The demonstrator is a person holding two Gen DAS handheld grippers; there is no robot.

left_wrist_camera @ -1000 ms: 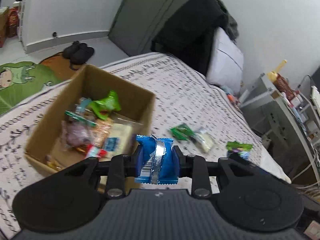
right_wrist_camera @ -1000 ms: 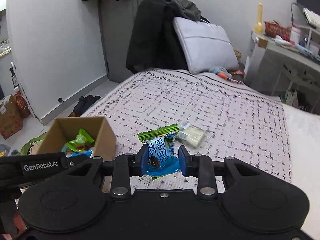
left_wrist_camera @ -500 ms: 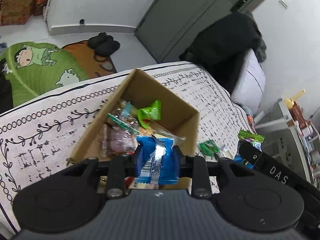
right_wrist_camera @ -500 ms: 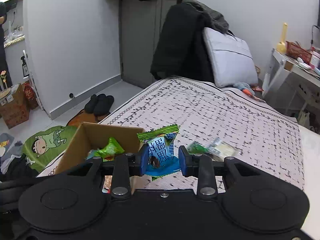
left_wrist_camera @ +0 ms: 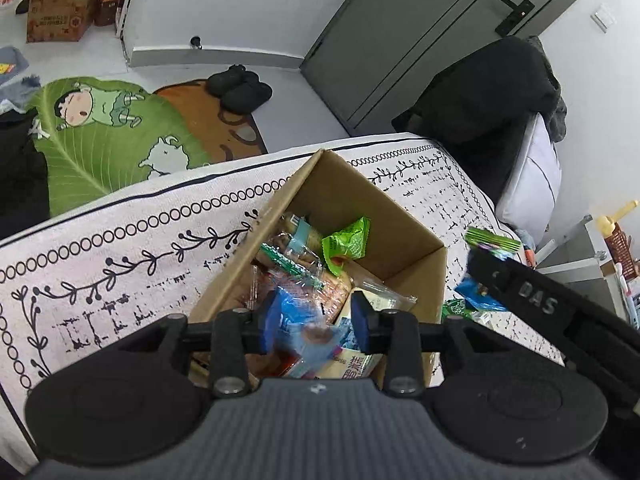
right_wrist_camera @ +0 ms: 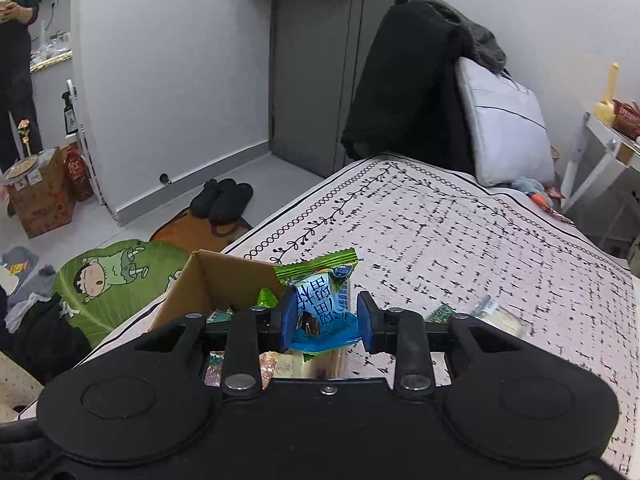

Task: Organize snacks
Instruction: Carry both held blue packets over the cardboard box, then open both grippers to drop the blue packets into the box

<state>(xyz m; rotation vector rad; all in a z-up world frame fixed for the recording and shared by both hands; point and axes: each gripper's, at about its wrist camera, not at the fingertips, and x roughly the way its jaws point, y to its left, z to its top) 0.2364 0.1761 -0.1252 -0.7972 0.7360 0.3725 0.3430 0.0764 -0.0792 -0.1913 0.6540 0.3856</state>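
Observation:
A cardboard box holding several wrapped snacks stands on the patterned bed cover. My left gripper hovers over the box's near end, its jaws spread apart. A blue snack packet shows blurred and loose between them, over the box's contents. My right gripper is shut on a blue-and-green snack packet, just above the box's right rim. The left wrist view shows that packet to the right of the box.
A small green packet and a pale packet lie loose on the bed to the right of the box. Pillow and black coat stand at the bed's head. Black slippers and a green mat lie on the floor; a person stands far left.
Both grippers have moved left to the box. My left gripper's jaws have spread and the blue packet has come loose from them. The right still grips its packet.

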